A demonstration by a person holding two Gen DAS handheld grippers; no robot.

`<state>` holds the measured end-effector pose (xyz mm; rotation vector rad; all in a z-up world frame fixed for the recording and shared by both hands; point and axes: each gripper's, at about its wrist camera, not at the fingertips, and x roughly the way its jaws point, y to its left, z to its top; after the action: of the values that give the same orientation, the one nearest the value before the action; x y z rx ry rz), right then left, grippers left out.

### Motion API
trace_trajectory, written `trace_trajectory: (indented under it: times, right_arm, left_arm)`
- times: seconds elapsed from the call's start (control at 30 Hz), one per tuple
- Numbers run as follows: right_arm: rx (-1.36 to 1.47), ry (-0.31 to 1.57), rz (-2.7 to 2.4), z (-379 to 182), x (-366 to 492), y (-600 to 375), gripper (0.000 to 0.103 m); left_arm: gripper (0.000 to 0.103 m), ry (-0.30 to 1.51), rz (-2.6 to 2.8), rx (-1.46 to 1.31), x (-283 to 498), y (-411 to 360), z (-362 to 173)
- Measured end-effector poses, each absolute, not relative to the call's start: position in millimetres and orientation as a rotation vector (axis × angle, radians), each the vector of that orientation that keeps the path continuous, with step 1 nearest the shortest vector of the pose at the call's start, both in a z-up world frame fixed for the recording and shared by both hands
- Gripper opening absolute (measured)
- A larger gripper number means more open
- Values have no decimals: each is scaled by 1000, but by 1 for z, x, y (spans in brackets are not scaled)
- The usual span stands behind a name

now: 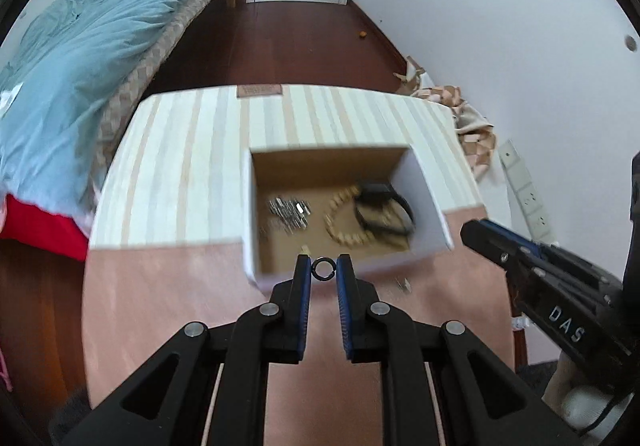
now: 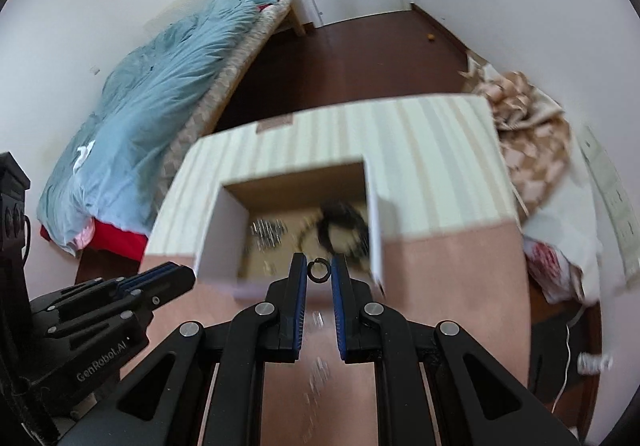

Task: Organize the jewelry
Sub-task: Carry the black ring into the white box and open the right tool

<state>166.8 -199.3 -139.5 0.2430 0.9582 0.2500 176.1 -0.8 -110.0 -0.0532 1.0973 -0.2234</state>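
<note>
Reading "DAS" on right gripper (image 1: 476,232), "GenRobot.AI" on left gripper (image 2: 182,278)

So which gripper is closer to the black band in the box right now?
Right. The right gripper is just outside the box's right wall, beside the black band lying at that side; the left gripper is off the box's left front corner.

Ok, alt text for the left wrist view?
The left gripper pinches a small dark ring just above the near edge of an open cardboard box holding a beaded bracelet, silver jewelry and a black band.
</note>
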Motion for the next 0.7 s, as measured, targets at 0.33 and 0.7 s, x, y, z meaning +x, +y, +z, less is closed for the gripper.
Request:
trace_trajectory:
  times: [0.33, 0.7]
  right_arm:
    - [283, 1210, 363, -178, 275, -167, 14]
    - [248, 1215, 303, -177, 274, -176, 48]
  left_arm:
    - [12, 1207, -206, -80, 258, 14, -129]
    - [64, 1174, -120, -113, 263, 34, -115]
